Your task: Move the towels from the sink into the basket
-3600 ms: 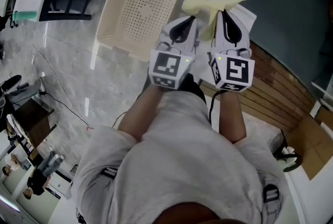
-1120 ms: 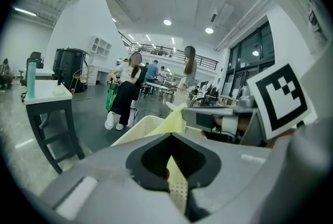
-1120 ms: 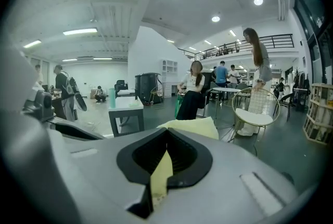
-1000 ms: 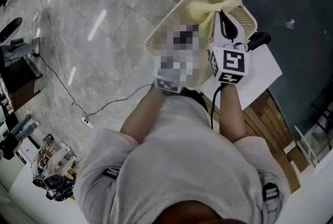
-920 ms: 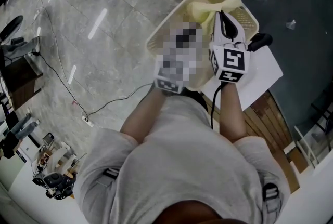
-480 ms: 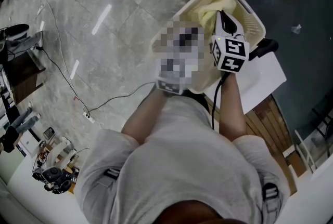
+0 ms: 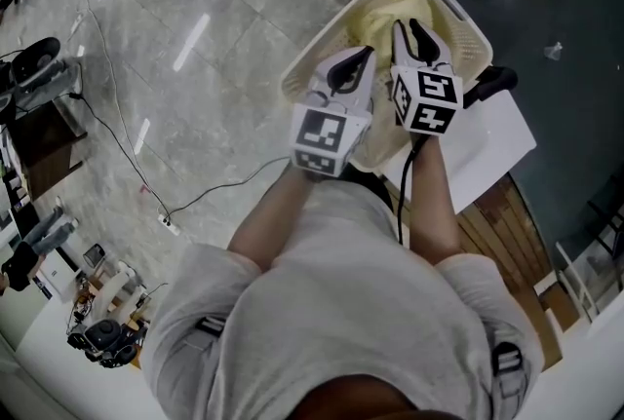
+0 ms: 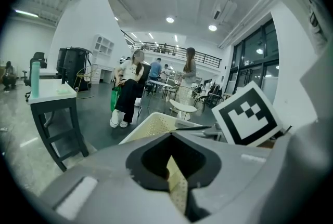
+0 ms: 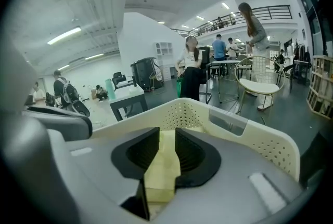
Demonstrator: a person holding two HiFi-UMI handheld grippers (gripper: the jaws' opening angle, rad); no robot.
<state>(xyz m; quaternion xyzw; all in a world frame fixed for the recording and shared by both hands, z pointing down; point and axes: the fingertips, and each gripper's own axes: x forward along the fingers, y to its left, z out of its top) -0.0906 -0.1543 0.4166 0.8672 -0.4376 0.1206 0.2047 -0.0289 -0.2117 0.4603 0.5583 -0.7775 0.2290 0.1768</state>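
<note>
The cream perforated basket [image 7: 312, 67] stands on the floor in front of me. A pale yellow towel [image 7: 375, 17] lies inside it. My right gripper [image 7: 409, 26] reaches into the basket over the towel. In the right gripper view its jaws have just been opening. The right gripper [image 9: 167, 134] is open, with a strip of the yellow towel [image 9: 162, 171] hanging loose between the pads and the basket's wall [image 9: 250, 132] beyond. My left gripper [image 7: 363, 55] hovers at the basket's near rim, shut and empty. In the left gripper view the left gripper [image 8: 174, 173] shows only the basket [image 8: 151, 129] past its closed jaws.
A white surface [image 7: 497, 140] with a black handle [image 7: 492, 82] lies right of the basket, wooden slats [image 7: 507, 223] behind it. A cable [image 7: 195, 204] runs over the grey floor at left. A dark table [image 8: 52, 108] and people [image 8: 130, 88] show farther off.
The right gripper has sunk into the basket with the towel and its jaws have parted. The towel, earlier held above the rim, now rests inside. The left gripper has kept still.
</note>
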